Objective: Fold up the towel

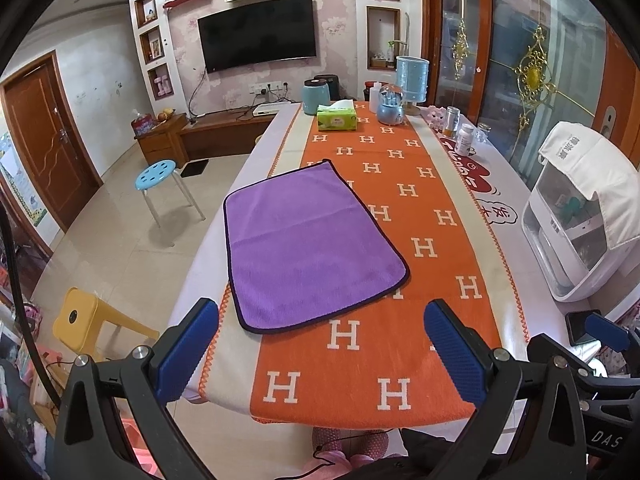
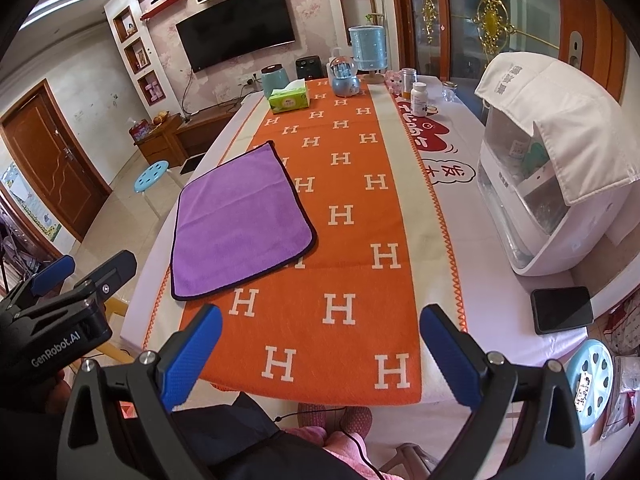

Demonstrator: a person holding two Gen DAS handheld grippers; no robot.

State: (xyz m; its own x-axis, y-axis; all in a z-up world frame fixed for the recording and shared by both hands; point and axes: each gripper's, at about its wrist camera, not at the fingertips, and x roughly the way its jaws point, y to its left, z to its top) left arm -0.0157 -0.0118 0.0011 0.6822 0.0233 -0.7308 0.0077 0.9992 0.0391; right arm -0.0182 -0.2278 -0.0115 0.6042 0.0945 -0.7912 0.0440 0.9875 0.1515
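A purple towel (image 1: 308, 246) with a dark hem lies flat on the orange H-patterned runner (image 1: 404, 264), left of the table's middle. It also shows in the right wrist view (image 2: 240, 216). My left gripper (image 1: 322, 354) is open and empty, held above the table's near edge just short of the towel's near hem. My right gripper (image 2: 322, 354) is open and empty, to the right of the towel above the near edge. The left gripper also shows at the left of the right wrist view (image 2: 56, 292).
A green tissue box (image 1: 337, 119), a blue canister (image 1: 316, 97), a snow globe (image 1: 390, 106) and bottles (image 1: 464, 140) stand at the far end. A white appliance (image 2: 536, 184) under a cloth and a black phone (image 2: 562, 309) sit at the right. Stools (image 1: 156, 176) stand left.
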